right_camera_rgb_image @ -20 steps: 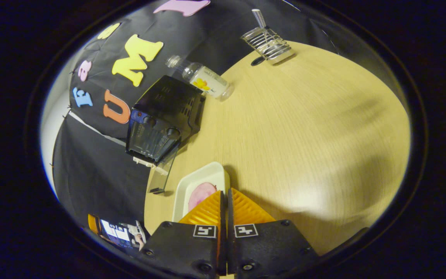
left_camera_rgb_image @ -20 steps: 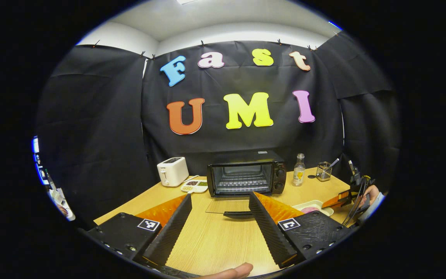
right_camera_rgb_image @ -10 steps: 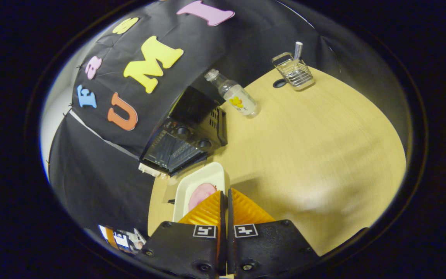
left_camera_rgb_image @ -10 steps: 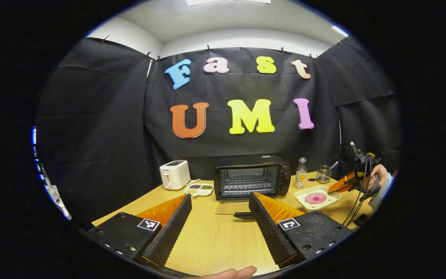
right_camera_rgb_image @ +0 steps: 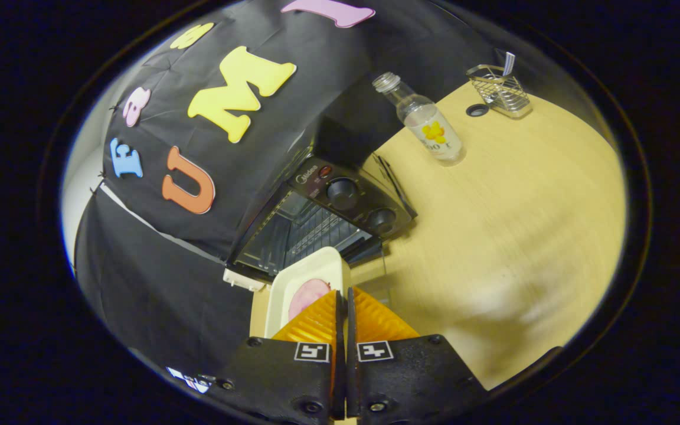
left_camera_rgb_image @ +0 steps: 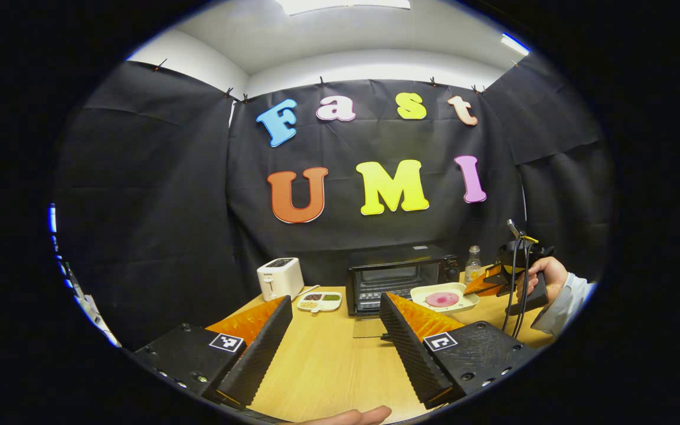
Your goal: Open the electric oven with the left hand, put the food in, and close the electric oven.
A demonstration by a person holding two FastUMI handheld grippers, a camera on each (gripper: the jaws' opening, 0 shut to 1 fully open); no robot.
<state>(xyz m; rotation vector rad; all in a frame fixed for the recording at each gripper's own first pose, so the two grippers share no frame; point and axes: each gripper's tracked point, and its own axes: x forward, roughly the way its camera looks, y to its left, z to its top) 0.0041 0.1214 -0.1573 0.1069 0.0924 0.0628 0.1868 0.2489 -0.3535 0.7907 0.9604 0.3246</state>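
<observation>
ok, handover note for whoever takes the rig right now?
Left gripper: open, empty, held back over the table.
Right gripper: shut on the rim of the white tray with the pink food, held in the air just in front of the oven.
Done: oven door is down.
Left: slide the tray onto the rack, let go, close the door with the left gripper.

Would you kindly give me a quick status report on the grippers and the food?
Left gripper open, holding nothing. Right gripper shut on tray of food, lifted before open oven. Door down, path clear.
</observation>
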